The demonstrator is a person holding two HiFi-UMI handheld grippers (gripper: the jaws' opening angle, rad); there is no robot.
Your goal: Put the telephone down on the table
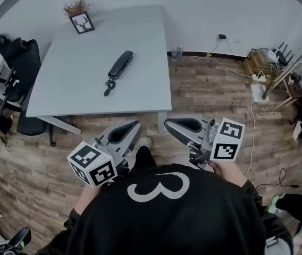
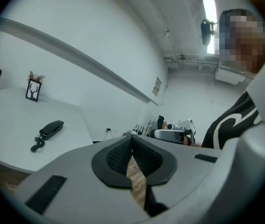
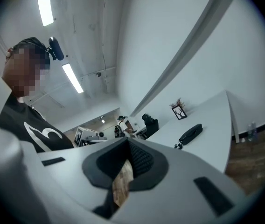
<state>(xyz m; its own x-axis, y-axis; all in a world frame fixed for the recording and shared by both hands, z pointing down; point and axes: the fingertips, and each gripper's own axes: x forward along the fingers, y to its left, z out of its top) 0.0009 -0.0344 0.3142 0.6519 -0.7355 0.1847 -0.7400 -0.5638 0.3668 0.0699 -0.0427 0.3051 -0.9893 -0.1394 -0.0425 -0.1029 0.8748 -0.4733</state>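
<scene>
A black telephone handset [image 1: 120, 64] with a coiled cord lies flat near the middle of the grey table [image 1: 76, 97]. It also shows small in the left gripper view, where the handset [image 2: 51, 129] lies at the left, and in the right gripper view, where the handset [image 3: 191, 134] lies at the right. My left gripper [image 1: 132, 126] is held close to the person's body, off the table's front edge, shut with nothing in it. My right gripper [image 1: 173, 125] hangs beside it, also shut and empty. Both are well apart from the telephone.
A small framed deer picture with a dried sprig [image 1: 80, 19] stands at the table's far left corner. A black office chair [image 1: 18, 62] sits left of the table. Cables and a power strip [image 1: 258, 89] lie on the wooden floor at the right.
</scene>
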